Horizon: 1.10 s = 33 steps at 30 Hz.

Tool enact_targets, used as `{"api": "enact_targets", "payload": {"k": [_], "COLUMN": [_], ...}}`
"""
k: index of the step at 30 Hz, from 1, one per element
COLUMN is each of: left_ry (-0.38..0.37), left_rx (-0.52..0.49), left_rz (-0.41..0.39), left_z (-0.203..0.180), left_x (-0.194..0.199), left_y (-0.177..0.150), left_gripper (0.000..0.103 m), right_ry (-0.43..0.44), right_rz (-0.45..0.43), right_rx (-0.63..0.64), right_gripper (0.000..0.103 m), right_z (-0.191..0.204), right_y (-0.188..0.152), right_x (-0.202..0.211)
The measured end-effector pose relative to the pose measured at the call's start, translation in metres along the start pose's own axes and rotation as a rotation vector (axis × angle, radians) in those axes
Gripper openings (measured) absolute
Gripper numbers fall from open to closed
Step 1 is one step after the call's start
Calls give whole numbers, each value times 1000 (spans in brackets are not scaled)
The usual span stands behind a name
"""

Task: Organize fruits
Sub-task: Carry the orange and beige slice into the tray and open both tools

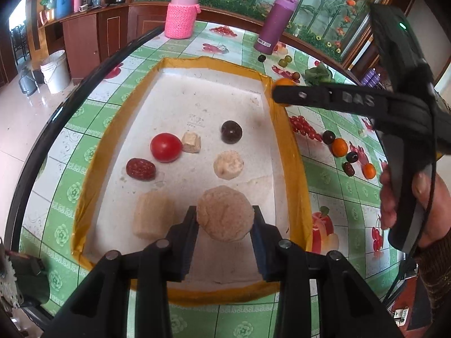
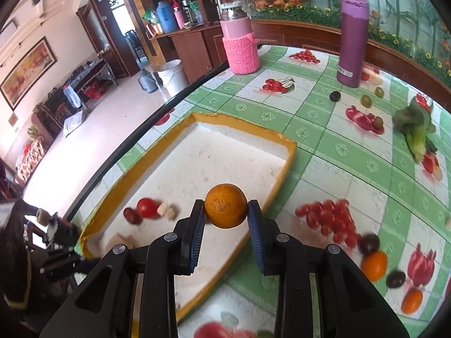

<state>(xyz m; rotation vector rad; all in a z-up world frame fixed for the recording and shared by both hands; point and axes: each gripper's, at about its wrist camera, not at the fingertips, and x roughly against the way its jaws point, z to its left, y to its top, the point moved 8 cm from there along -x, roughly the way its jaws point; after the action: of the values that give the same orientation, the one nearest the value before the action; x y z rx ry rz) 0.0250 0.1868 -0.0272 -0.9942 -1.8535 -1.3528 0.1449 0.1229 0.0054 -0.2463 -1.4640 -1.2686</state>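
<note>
Two views. Left wrist: left hand-held gripper [image 1: 224, 219] pinches pale banana slice [image 1: 224, 216] over tray [image 1: 293, 152]; soft, likely bruises, hold flanks lightly. Right wrist: right hand-held gripper [image 2: 225, 211] clamps orange [image 2: 225, 205] above tray's right edge; firm, round, may roll.

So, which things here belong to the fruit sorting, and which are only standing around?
Belongs to the job:
- tray
- orange in the right gripper
- pale round piece in the left gripper
- tomato, dark plum
- loose fruits on the tablecloth

Just lying about:
- pink jar
- purple bottle
- leafy vegetable
</note>
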Motion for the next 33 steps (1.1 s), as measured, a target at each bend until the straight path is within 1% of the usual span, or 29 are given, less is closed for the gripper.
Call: {"api": "enact_targets", "payload": {"k": [3, 9, 15, 23, 25, 28, 33], "left_ry": [0, 13, 15, 14, 6, 15, 16], "left_rx": [4, -1, -3, -22, -21, -30, -20], "left_rz": [11, 28, 37, 46, 63, 58, 48], "left_z": [1, 3, 6, 0, -1, 0, 2], "left_x": [-7, -17, -24, -31, -33, -30, -24], "left_y": [2, 2, 1, -2, -6, -9, -12], "left_gripper": [39, 39, 39, 39, 40, 43, 45], "right_ry": [-16, -102, -115, -109, -107, -106, -98], "right_rz": [31, 73, 94, 94, 97, 95, 80], "right_rx": [35, 144, 180, 193, 187, 169, 129], "right_gripper": [30, 30, 30, 31, 31, 31, 34], "right_z": [3, 5, 4, 5, 5, 3, 0], "right_y": [3, 4, 0, -2, -3, -4, -6], "right_x": [-19, -51, -67, -68, -68, -65, -49]}}
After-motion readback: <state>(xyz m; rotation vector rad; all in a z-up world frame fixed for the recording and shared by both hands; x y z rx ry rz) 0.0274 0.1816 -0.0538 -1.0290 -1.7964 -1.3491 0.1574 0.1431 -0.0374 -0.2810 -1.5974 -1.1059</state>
